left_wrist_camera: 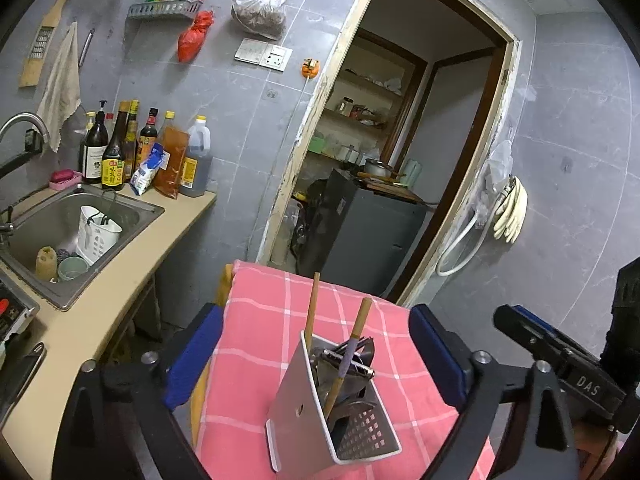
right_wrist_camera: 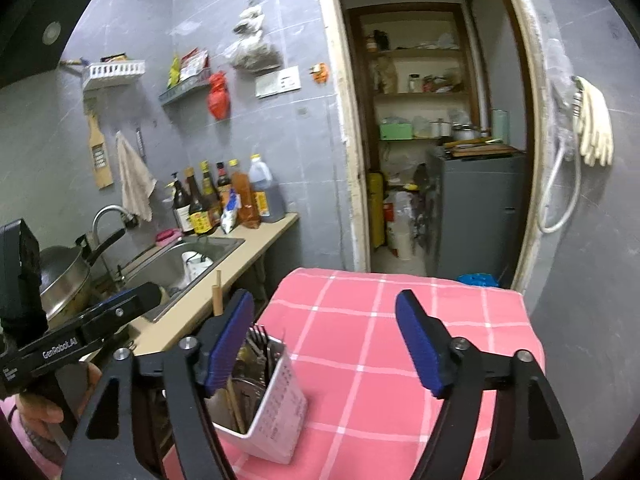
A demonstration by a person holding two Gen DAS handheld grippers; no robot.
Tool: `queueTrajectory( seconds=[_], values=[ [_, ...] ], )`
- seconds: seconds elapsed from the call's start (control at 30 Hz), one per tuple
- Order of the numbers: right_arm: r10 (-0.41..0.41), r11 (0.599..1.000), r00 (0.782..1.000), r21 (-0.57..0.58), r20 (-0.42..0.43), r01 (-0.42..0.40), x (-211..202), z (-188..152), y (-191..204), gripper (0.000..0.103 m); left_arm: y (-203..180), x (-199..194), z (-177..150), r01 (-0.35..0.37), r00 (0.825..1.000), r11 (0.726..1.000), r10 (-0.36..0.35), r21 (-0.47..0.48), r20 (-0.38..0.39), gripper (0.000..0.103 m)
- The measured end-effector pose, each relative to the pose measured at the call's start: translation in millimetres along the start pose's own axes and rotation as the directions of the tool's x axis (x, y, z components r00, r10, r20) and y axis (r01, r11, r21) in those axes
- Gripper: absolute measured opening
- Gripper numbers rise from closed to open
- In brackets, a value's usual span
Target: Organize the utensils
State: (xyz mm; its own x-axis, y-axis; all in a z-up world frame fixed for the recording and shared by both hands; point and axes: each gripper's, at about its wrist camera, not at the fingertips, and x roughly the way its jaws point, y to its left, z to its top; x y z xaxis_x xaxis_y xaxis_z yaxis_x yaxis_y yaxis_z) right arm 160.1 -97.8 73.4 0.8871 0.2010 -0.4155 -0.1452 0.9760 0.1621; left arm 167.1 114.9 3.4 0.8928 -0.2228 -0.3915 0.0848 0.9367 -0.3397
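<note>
a: left wrist view first: the left gripper (left_wrist_camera: 316, 350) is spread wide, blue pads either side of the utensil holder (left_wrist_camera: 332, 408) without pressing on it. nothing pinched.

b: and the holder stands on the worktop with the pink checked cloth (left_wrist_camera: 260, 320), upright, wooden chopsticks (left_wrist_camera: 312, 304) poking out the top, metal utensils packed in beside them.

a: from the right wrist view the right gripper (right_wrist_camera: 324, 344) is spread too, empty between the pads. the holder (right_wrist_camera: 276, 400) sits just beside its left pad, not inside the gap. forks (right_wrist_camera: 258, 344) showing at the rim.

b: looks to me like both have let go and the job is about done. the thing to do well now is to back away clean, i'd say, straight out along the fingers, so no pad clips the holder's wall.

a: agreed, that holder is tall and narrow. a sideways nudge from the right gripper's near pad could tip it, i reckon.

b: pose-wise, both tools angle gently downward toward the cloth. a hand (right_wrist_camera: 40, 404) grips the left tool's handle low on the left of the right view.

a: sink (left_wrist_camera: 132, 216) and bottles (left_wrist_camera: 116, 152) are well apart from all this.
</note>
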Motion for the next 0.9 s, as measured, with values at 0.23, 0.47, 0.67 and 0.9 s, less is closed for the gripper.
queueTrajectory(
  seconds=[0.23, 0.47, 0.67, 0.9],
  values=[
    [-0.056, 0.998, 0.998, 0.024, 0.031, 0.055, -20, -11, -13, 0.092, -12, -8, -9, 0.004, 1.0, 0.999, -0.004, 0.051, -0.005, 0.101],
    [-0.095, 0.995, 0.995, 0.048, 0.039, 0.093, -38, -24, -21, 0.098, -23, -17, -21, 0.004, 1.0, 0.994, -0.003, 0.109, -0.014, 0.102],
    [-0.128, 0.989, 0.991, 0.075, 0.029, 0.125, -54, -39, -26, 0.101, -26, -27, -29, 0.003, 1.0, 0.992, -0.001, 0.129, -0.019, 0.102],
    [-0.154, 0.986, 0.987, 0.063, 0.04, 0.152, -75, -49, -25, 0.101, -35, -39, -40, 0.01, 1.0, 0.99, -0.006, 0.138, -0.028, 0.102]
  ],
)
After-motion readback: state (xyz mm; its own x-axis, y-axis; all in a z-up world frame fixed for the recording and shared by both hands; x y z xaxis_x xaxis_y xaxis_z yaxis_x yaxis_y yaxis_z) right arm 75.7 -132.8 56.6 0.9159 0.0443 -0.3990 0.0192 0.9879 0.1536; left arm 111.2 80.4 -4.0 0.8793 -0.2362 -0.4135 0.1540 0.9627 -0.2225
